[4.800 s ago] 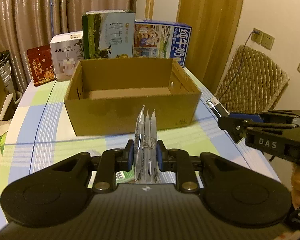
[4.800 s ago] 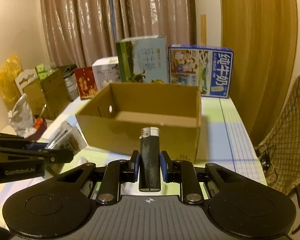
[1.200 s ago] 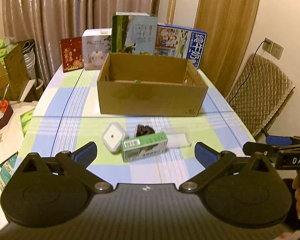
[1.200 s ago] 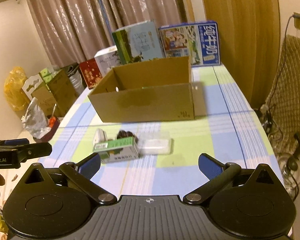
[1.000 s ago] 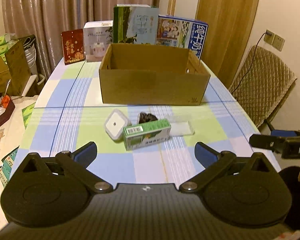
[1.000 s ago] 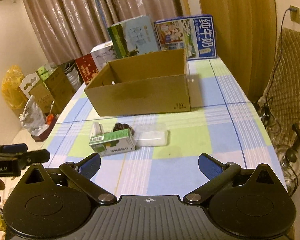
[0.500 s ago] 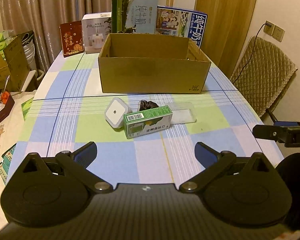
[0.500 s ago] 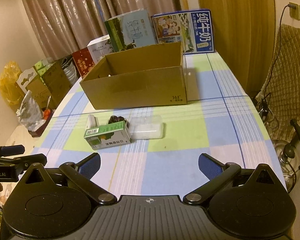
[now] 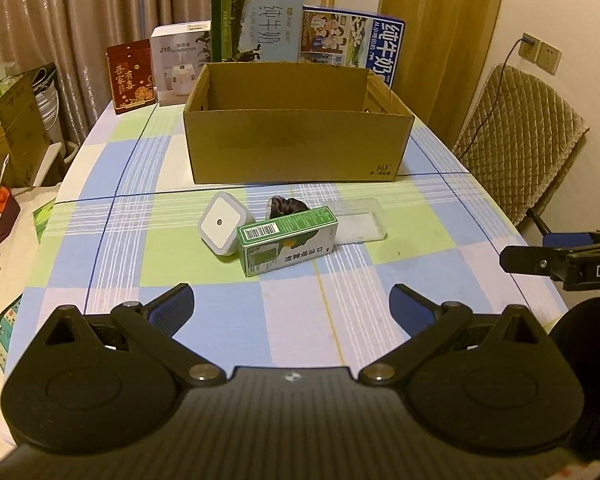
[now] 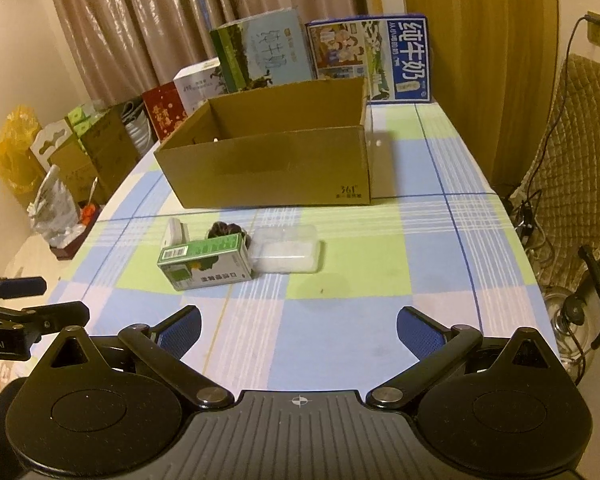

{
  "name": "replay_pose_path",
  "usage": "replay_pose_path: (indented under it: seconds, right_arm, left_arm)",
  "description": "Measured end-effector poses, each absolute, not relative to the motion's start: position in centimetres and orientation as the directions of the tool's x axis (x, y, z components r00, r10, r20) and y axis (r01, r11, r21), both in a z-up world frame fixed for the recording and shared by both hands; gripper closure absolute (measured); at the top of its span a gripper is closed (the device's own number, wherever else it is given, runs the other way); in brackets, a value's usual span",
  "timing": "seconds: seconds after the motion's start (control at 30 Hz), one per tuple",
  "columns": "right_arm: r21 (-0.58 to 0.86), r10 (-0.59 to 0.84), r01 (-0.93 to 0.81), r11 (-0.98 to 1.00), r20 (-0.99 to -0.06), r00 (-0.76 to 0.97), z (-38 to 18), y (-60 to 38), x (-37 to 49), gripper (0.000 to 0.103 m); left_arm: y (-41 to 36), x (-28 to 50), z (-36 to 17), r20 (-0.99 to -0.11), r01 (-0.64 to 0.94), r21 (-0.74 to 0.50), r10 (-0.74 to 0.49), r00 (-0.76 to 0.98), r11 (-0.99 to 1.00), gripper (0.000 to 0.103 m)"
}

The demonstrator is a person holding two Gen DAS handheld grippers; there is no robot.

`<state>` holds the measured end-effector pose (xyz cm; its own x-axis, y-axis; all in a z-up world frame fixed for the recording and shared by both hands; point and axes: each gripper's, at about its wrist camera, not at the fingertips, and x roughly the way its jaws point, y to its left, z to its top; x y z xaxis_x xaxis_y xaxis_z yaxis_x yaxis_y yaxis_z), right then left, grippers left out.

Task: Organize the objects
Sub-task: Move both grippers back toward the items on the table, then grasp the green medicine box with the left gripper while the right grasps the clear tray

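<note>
Centrally, the green carton (image 9: 287,240) lies on the table (image 9: 292,312), long axis crosswise, ahead of the released, empty left gripper (image 9: 291,305); the right gripper (image 10: 298,327), likewise spread, sees it left of centre.

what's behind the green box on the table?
Behind the green box sits a dark crumpled item, partly covered, so unidentifiable. Farther back stands the cardboard box.

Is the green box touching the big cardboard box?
Apart. The left wrist view shows bare tablecloth between the green box and the big cardboard box.
</note>
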<state>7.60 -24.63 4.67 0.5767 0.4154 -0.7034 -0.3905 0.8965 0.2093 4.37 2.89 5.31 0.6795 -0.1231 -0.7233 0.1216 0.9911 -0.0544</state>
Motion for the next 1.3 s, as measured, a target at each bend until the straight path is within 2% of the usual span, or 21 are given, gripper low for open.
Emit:
replay_pose_path:
  seconds: [0.8, 1.1, 1.3]
  right_arm:
    - [0.089, 0.387, -0.51, 0.855, -0.765, 0.515, 1.5, -21.8, 12.3, 0.002]
    - [-0.034, 0.37, -0.638, 0.769, -0.79, 0.488, -0.8, -19.2, 16.0, 0.002]
    - [-0.072, 0.379, -0.713, 0.697, -0.808, 0.452, -2.8, -17.4, 18.1, 0.002]
  left_arm:
    - [3.8, 9.5, 2.5, -0.747, 0.226, -0.032, -0.173, 0.642, 0.974, 0.001]
    - [3.1, 13.4, 0.7, -0.746, 0.363, 0.043, -0.212, 0.631, 0.931, 0.002]
    - [2.5, 16.3, -1.4, -0.771, 0.487, 0.114, -0.232, 0.593, 0.866, 0.011]
